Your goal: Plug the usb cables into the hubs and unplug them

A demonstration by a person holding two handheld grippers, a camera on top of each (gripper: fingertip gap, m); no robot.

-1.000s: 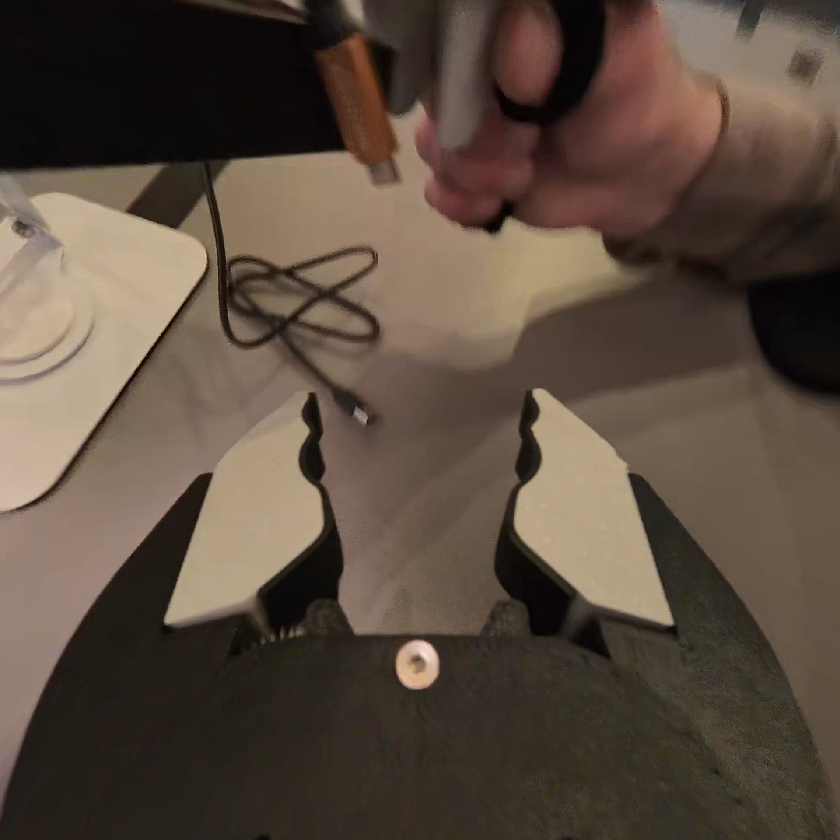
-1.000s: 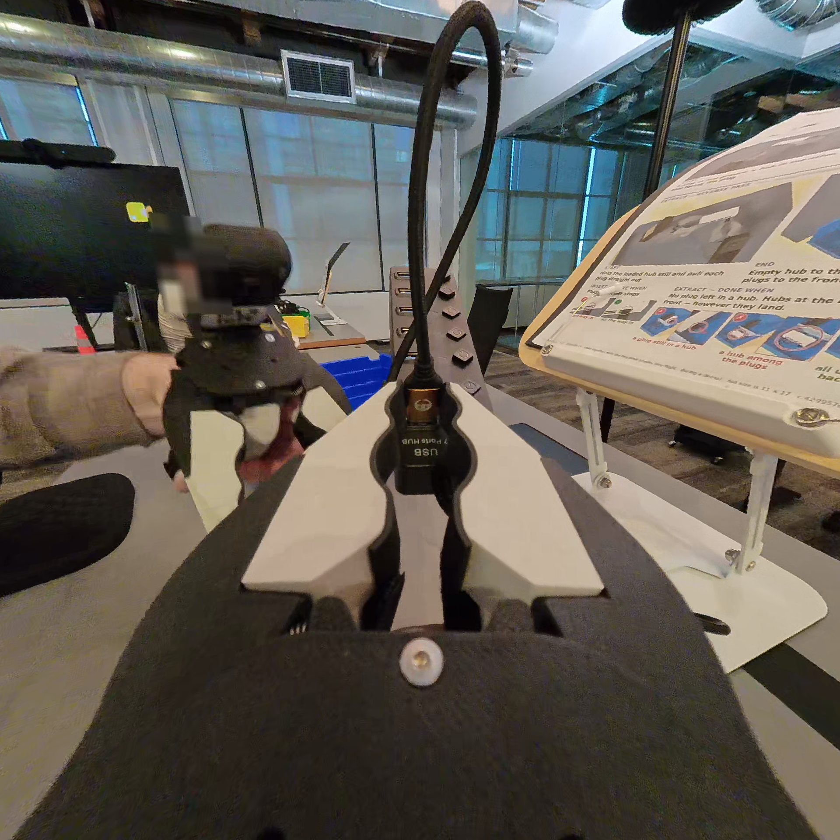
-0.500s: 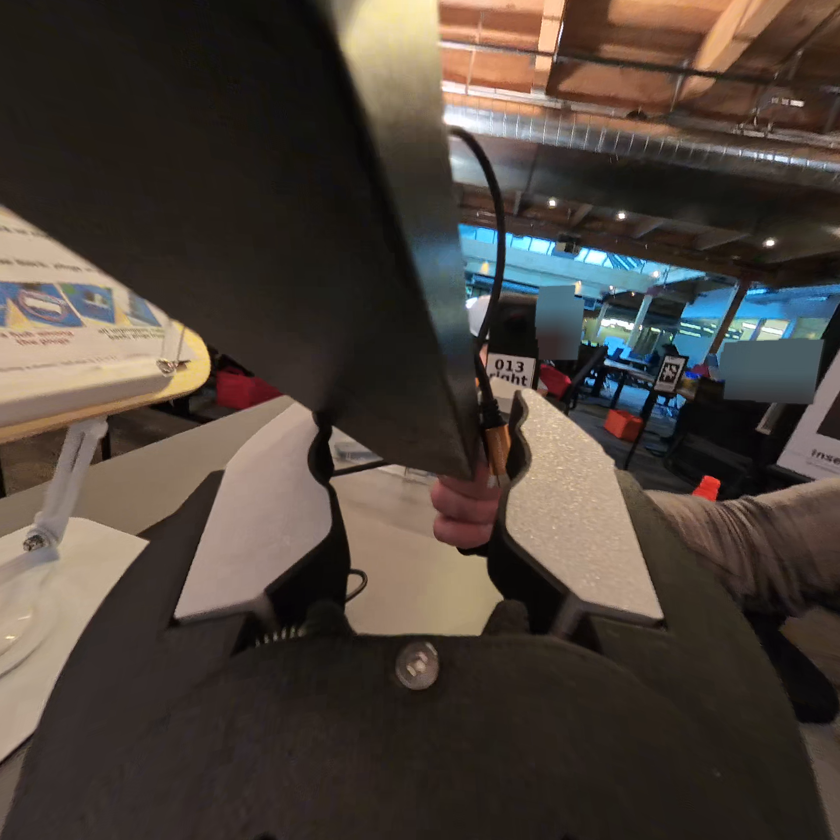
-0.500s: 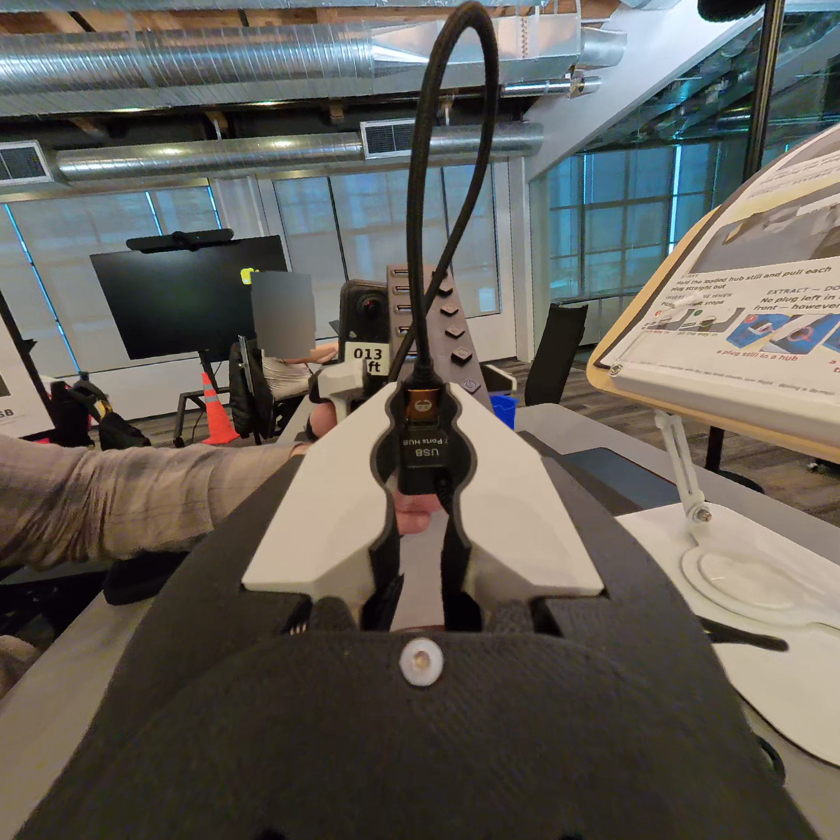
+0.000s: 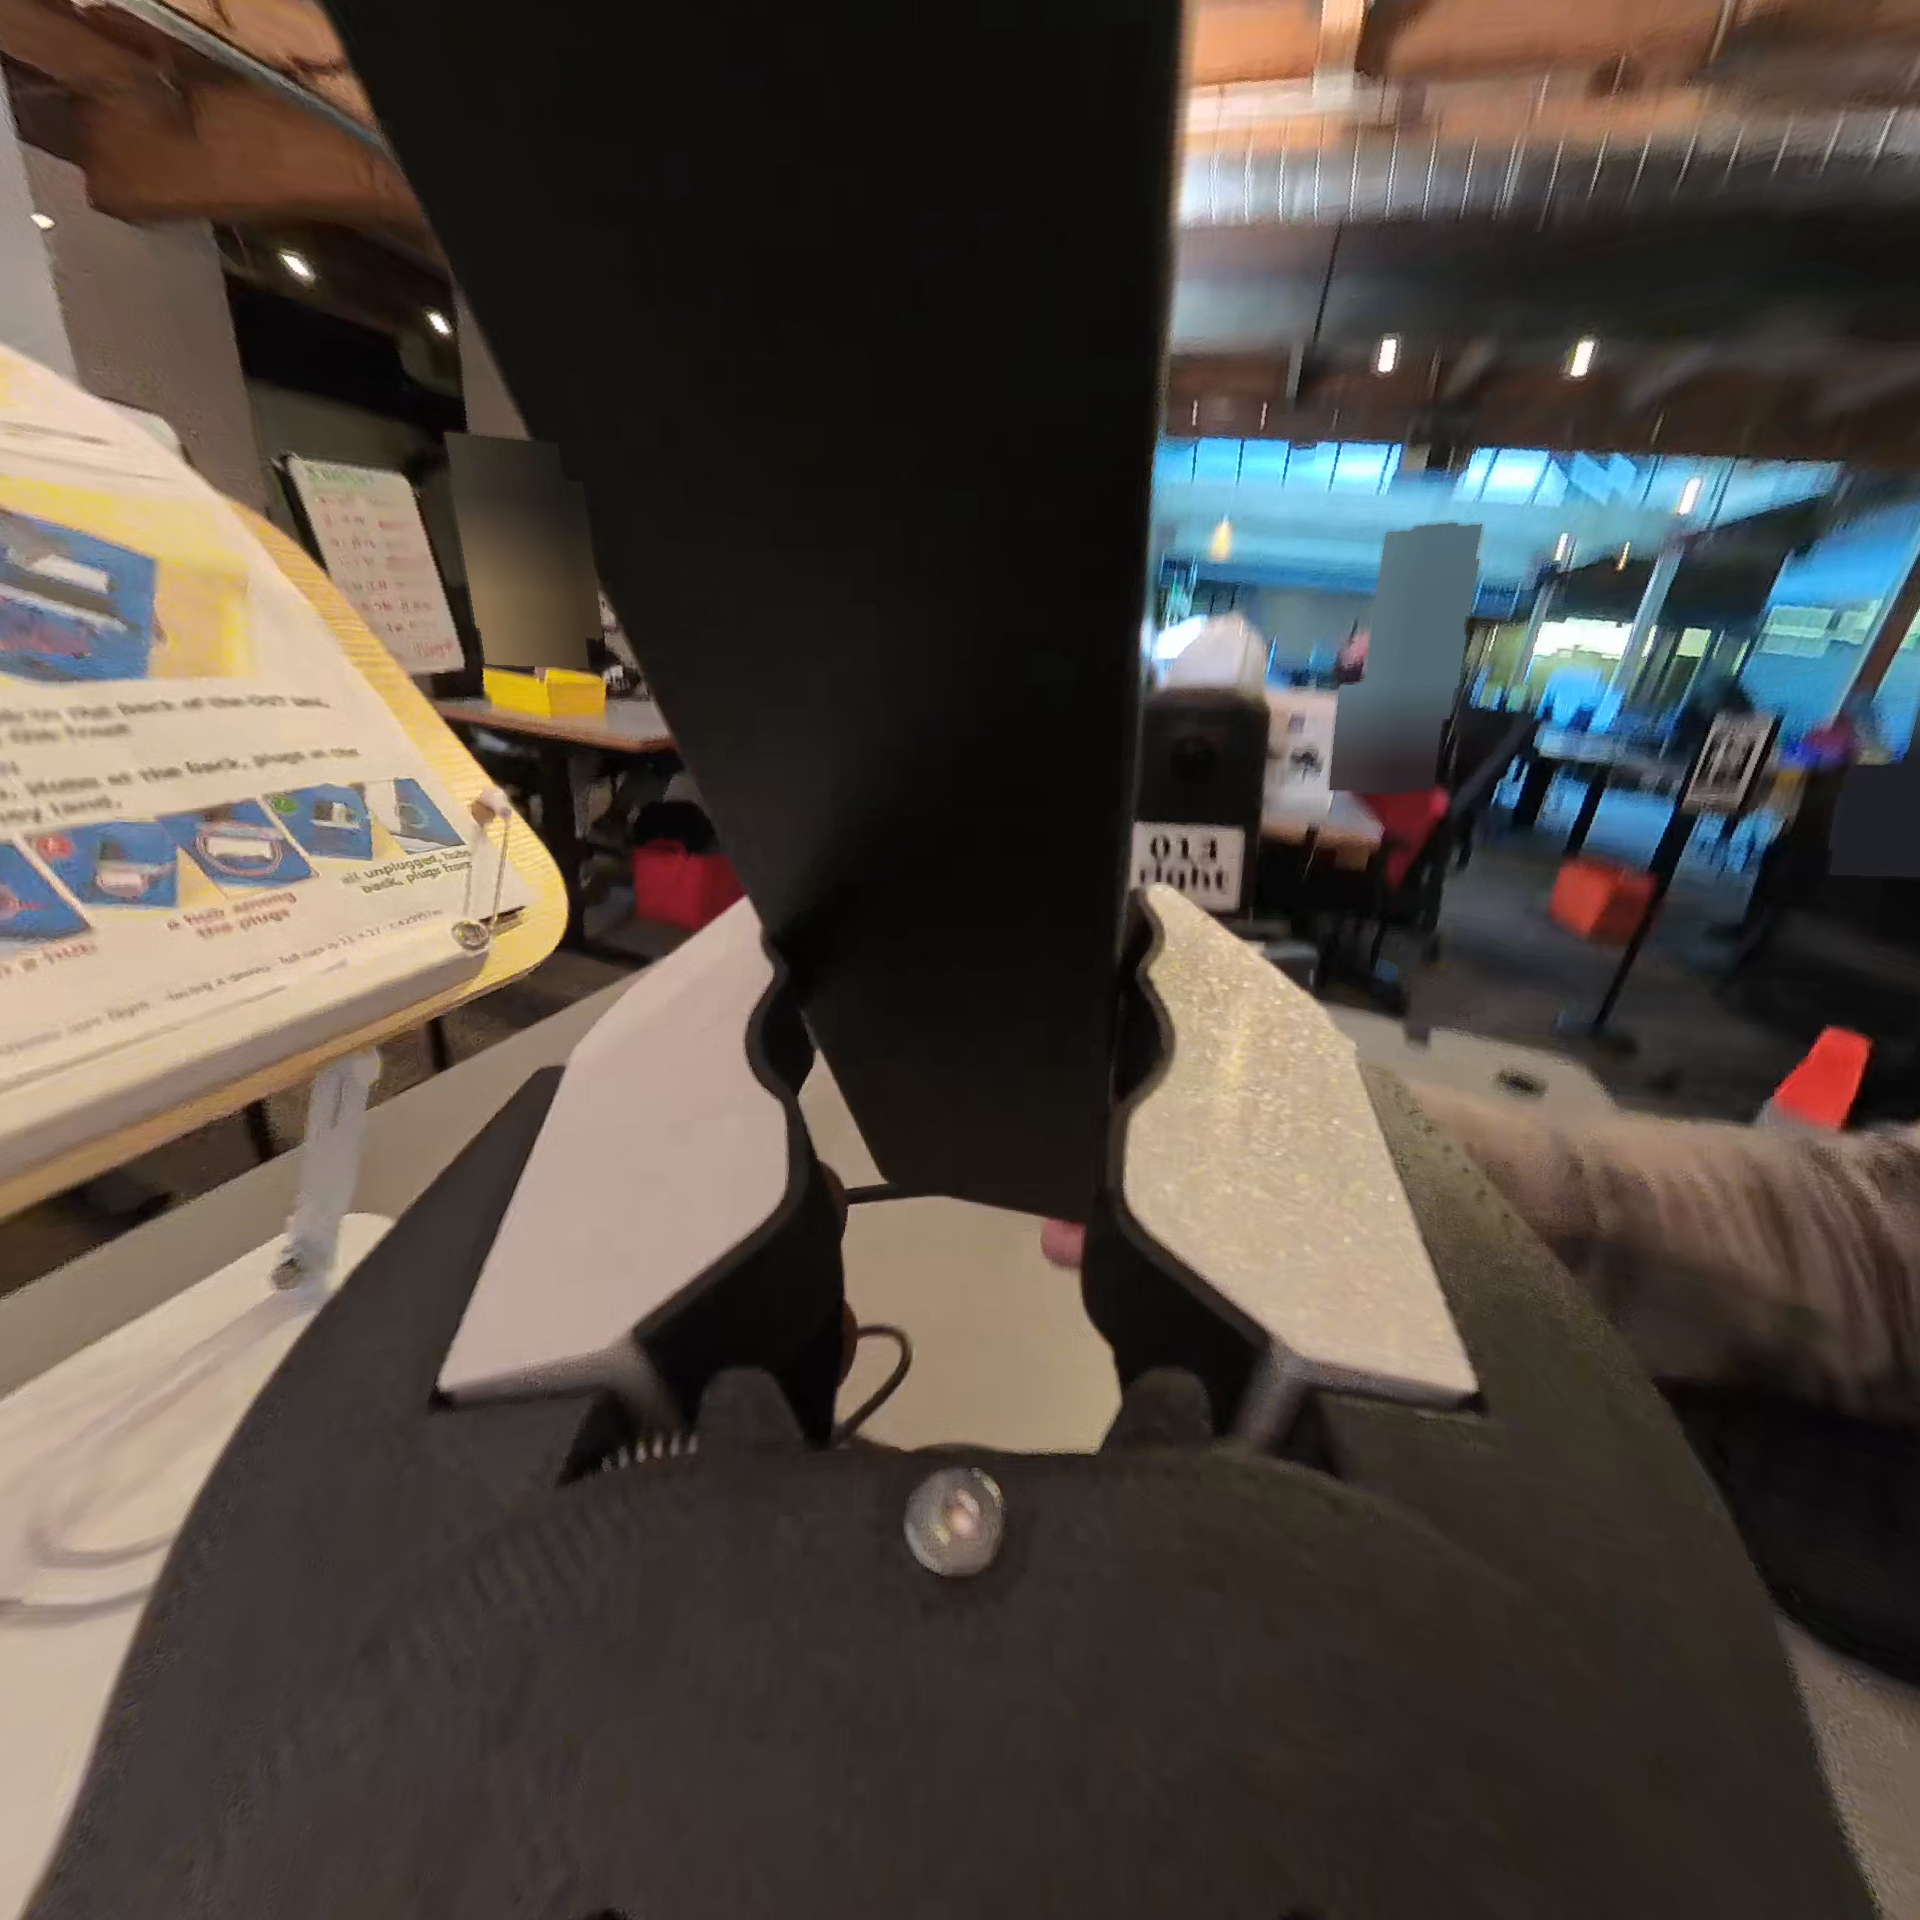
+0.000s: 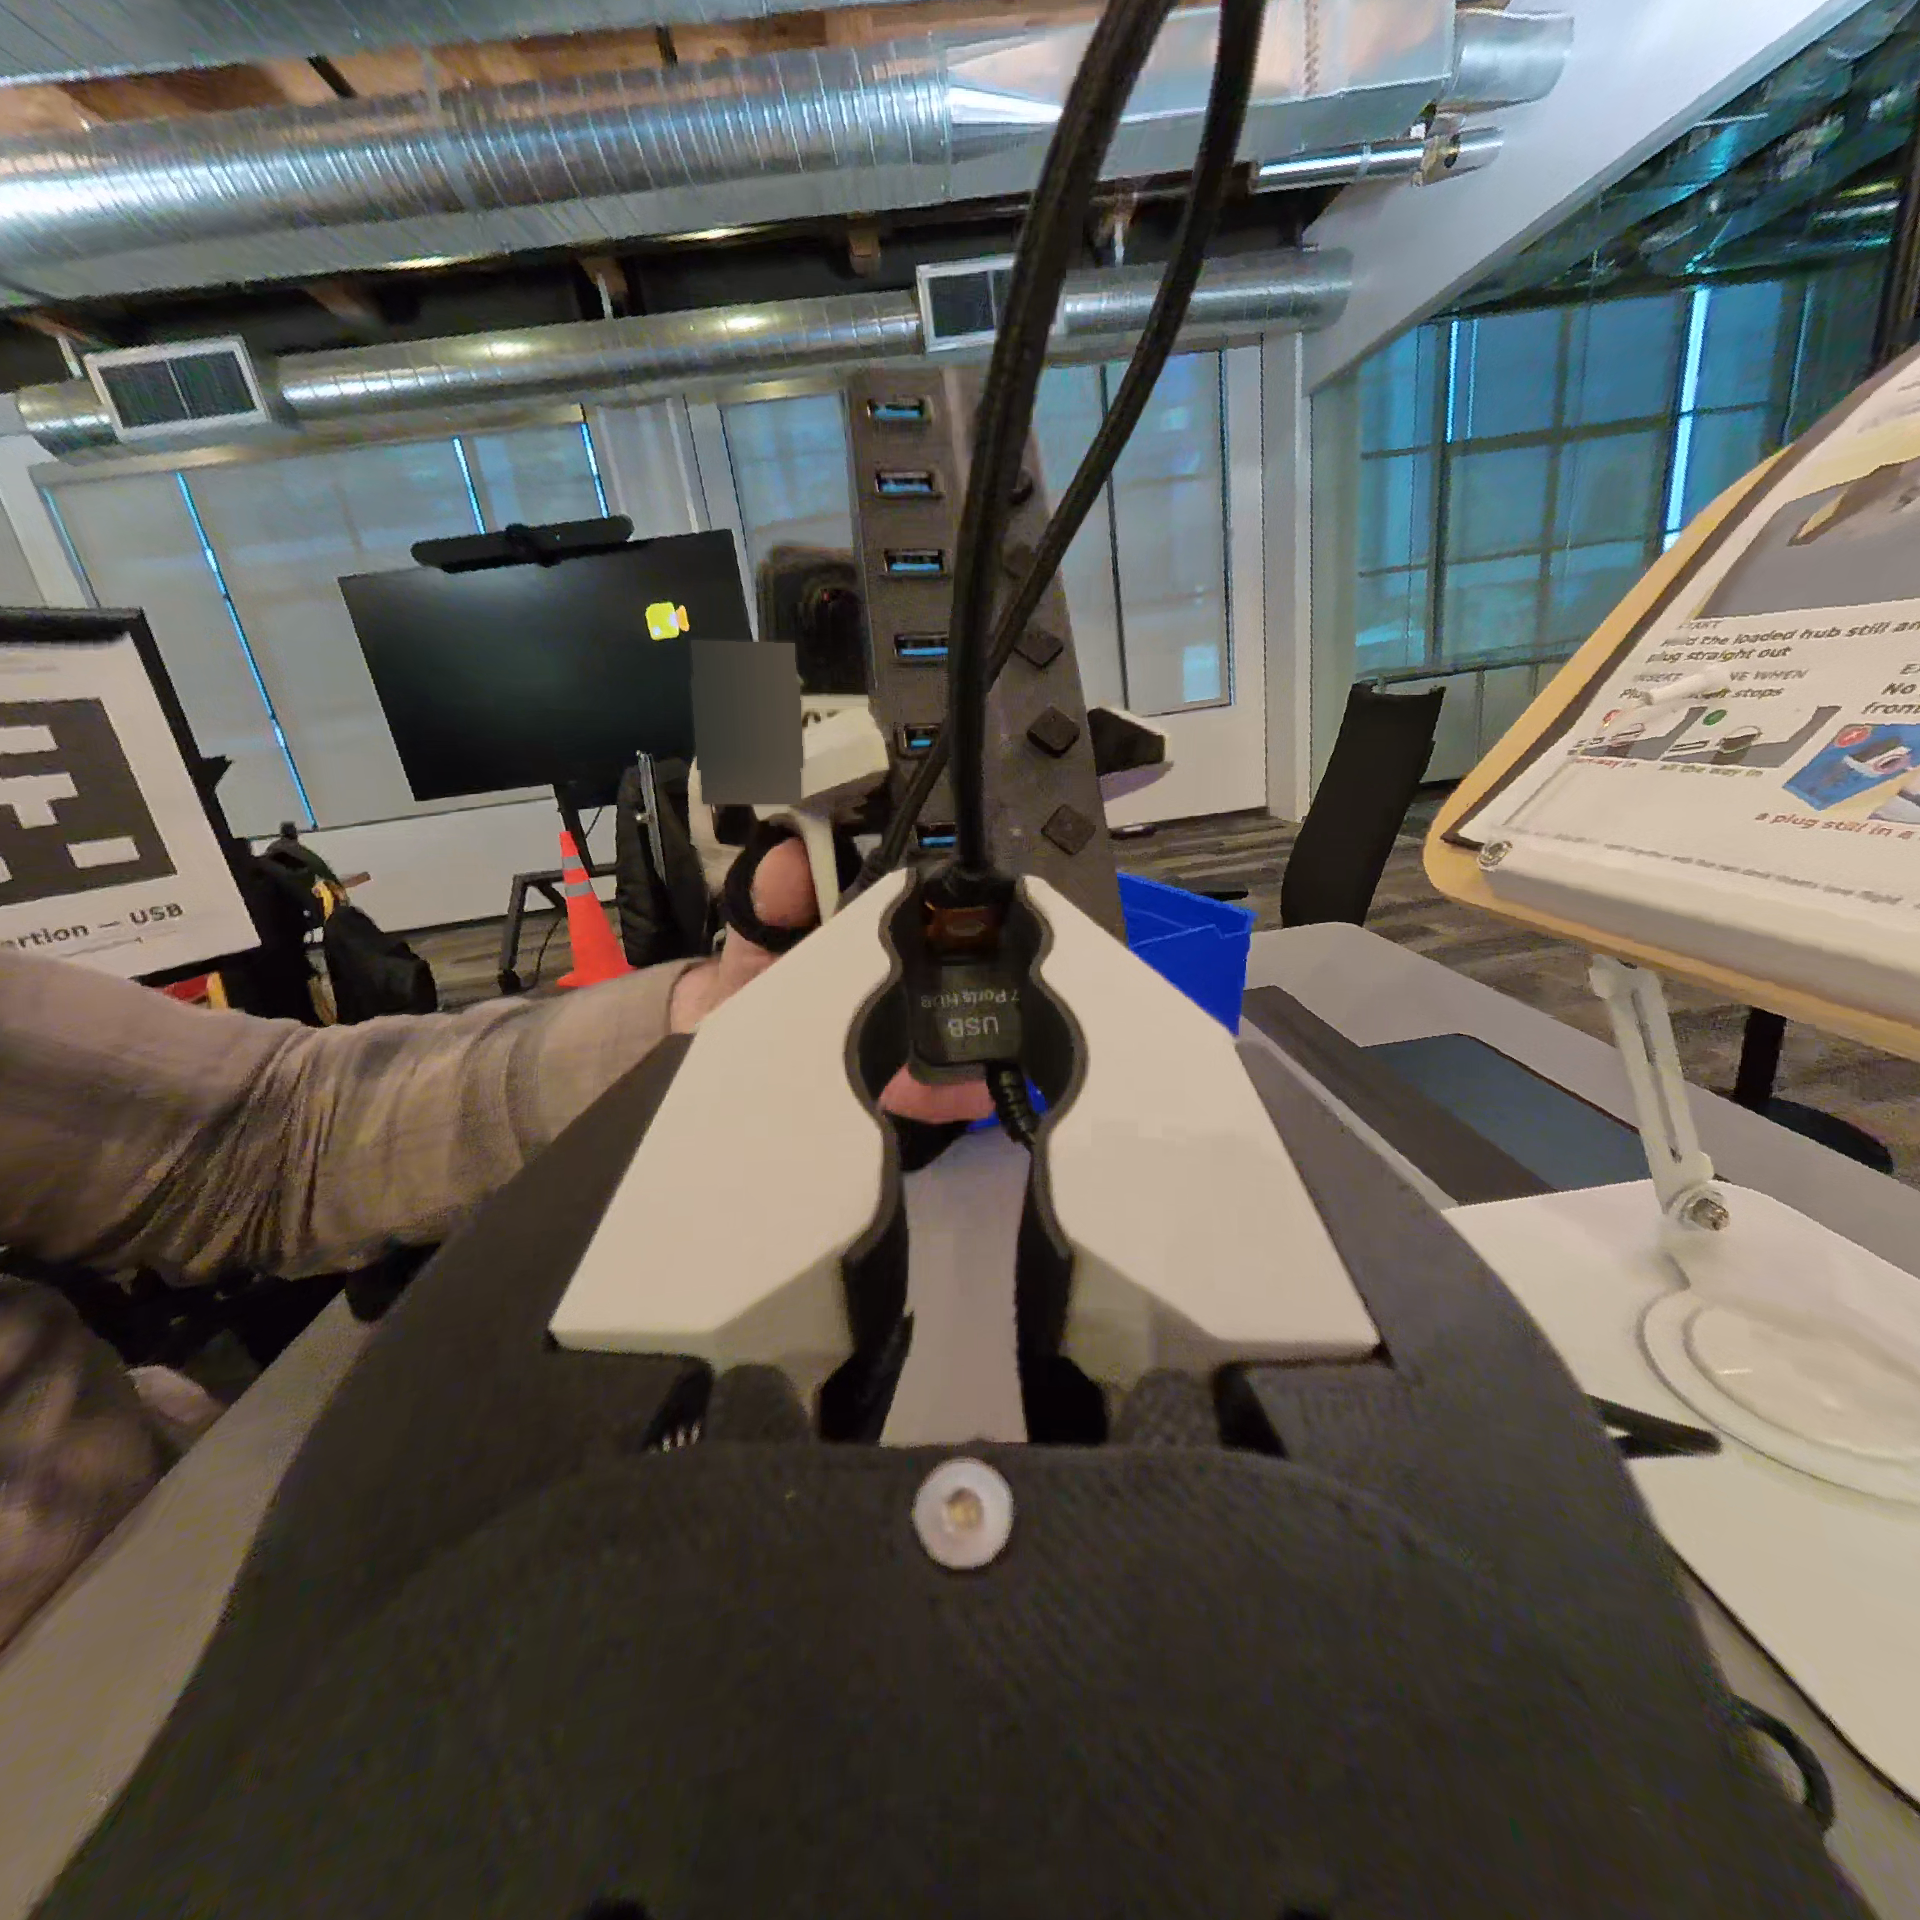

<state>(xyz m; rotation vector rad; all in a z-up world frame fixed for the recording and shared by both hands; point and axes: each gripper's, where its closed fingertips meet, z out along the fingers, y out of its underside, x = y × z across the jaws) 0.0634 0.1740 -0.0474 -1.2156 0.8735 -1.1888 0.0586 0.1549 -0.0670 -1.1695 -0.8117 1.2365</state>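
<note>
A: Between the left fingers (image 5: pixel 644 1174), held wide, the long dark grey USB hub (image 5: pixel 883 623) appears to be pinched by its edges. Its near end is clamped in the almost closed right fingers (image 6: pixel 769 1174).

B: What could be upset?

A: The copper-collared plug (image 6: pixel 961 920), seated just beyond the right fingertips, could be bent if the hub is twisted.

B: And the black braided cable (image 6: pixel 997 520) could be snagged.

1. The hub (image 6: pixel 971 665) is dark grey with blue-lit ports.
2. Its cable (image 6: pixel 1049 312) is black, ending in an orange-copper collar.
3. Both grippers' fingers (image 6: pixel 769 1122) are white over black bodies.
4. The sleeve (image 6: pixel 312 1101) is mottled grey-beige.
</note>
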